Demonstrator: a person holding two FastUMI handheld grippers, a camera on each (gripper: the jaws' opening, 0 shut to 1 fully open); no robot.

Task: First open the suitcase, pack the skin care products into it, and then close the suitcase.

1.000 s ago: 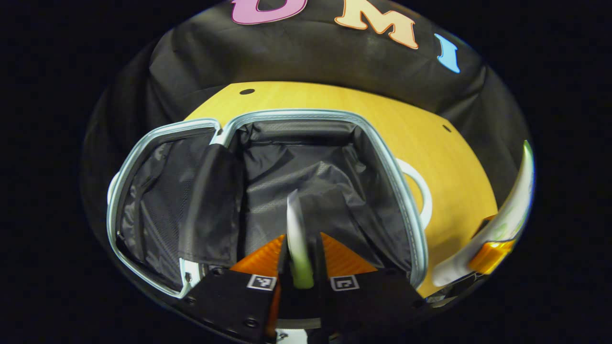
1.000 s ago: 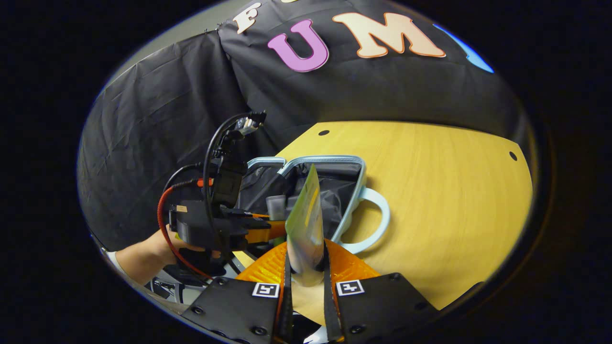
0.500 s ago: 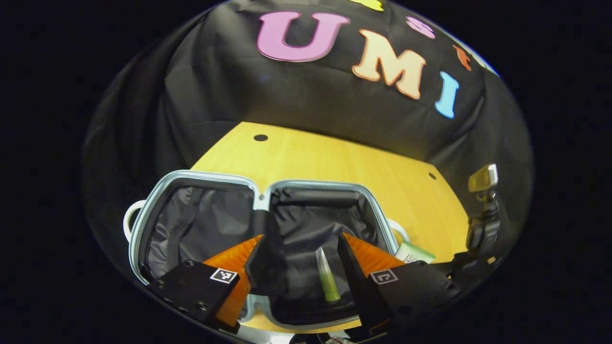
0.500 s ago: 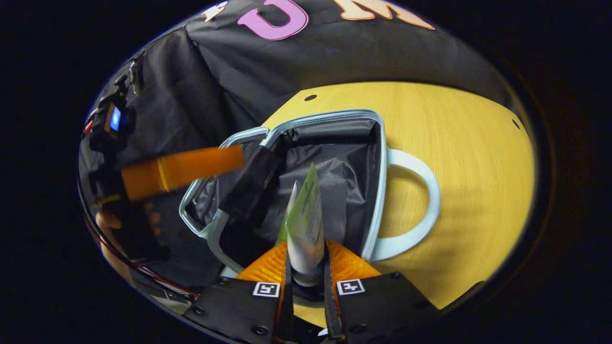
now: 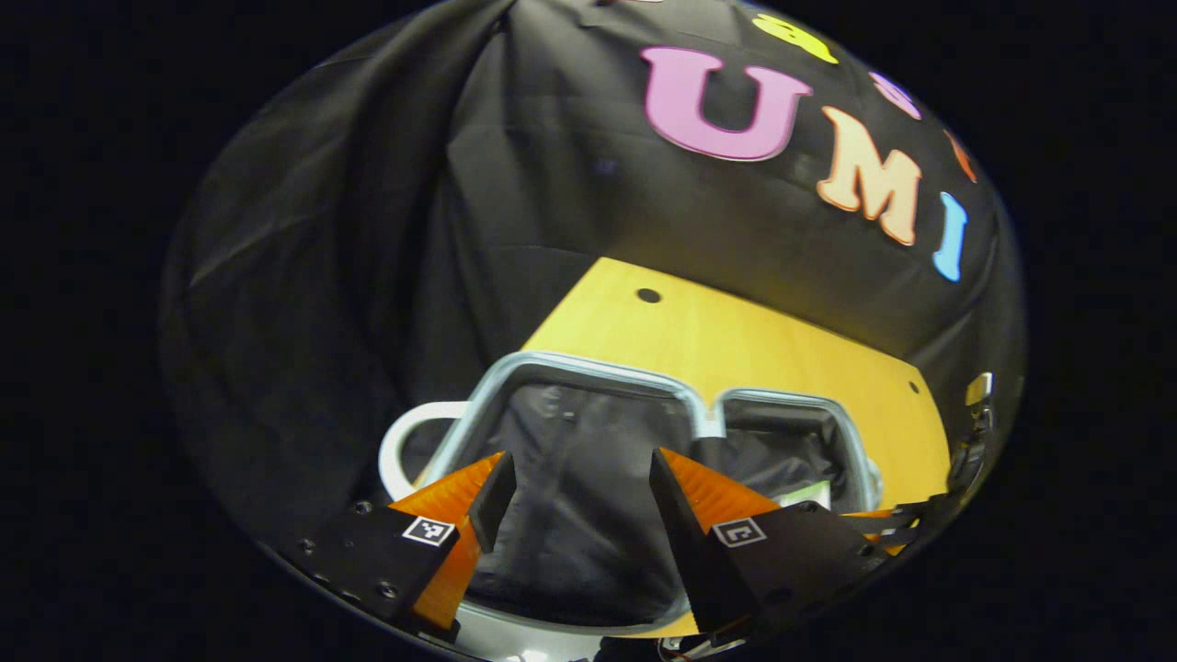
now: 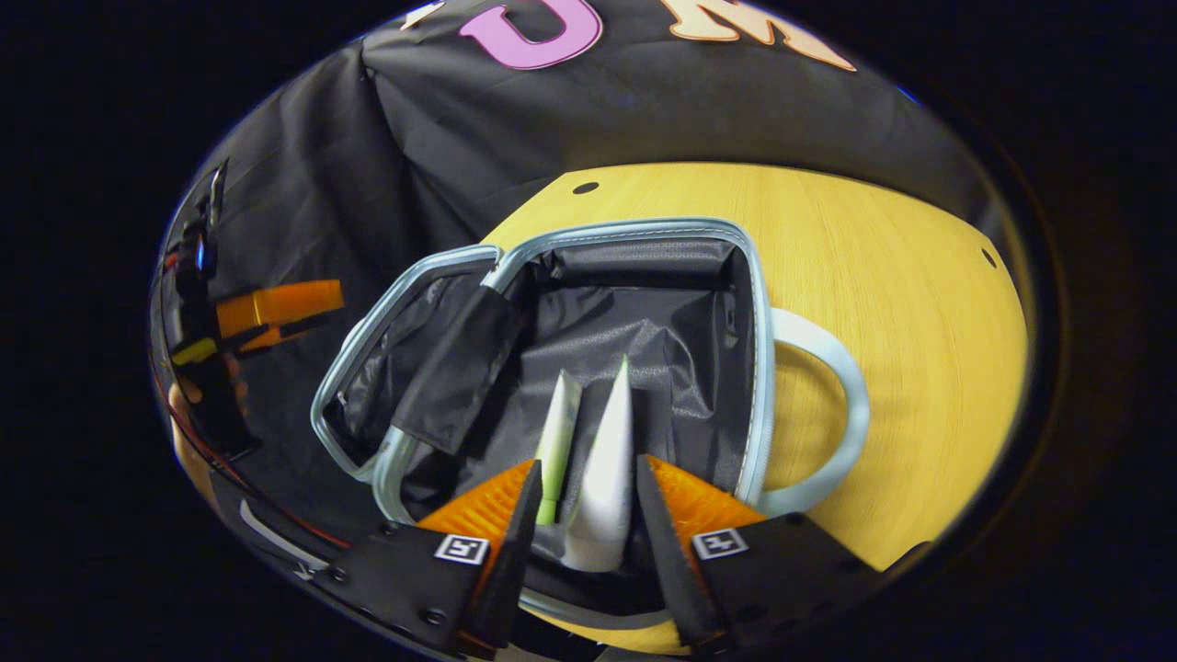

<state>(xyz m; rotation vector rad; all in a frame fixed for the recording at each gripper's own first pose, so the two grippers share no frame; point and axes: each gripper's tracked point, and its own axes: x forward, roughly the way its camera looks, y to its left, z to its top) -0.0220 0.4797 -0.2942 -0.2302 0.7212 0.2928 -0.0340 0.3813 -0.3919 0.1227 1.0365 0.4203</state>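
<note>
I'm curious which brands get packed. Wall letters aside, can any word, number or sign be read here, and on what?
No readable words or numbers.
White tube: no legible print.
Green tube: too small to read.
Square markers on the right hand-held gripper and left hand-held gripper: black-and-white patterns, not letters.
Suitcase: no text seen.

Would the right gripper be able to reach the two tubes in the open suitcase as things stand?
Probably yes: the right gripper is open just above both tubes, which lie in the open suitcase with nothing over them.
</note>
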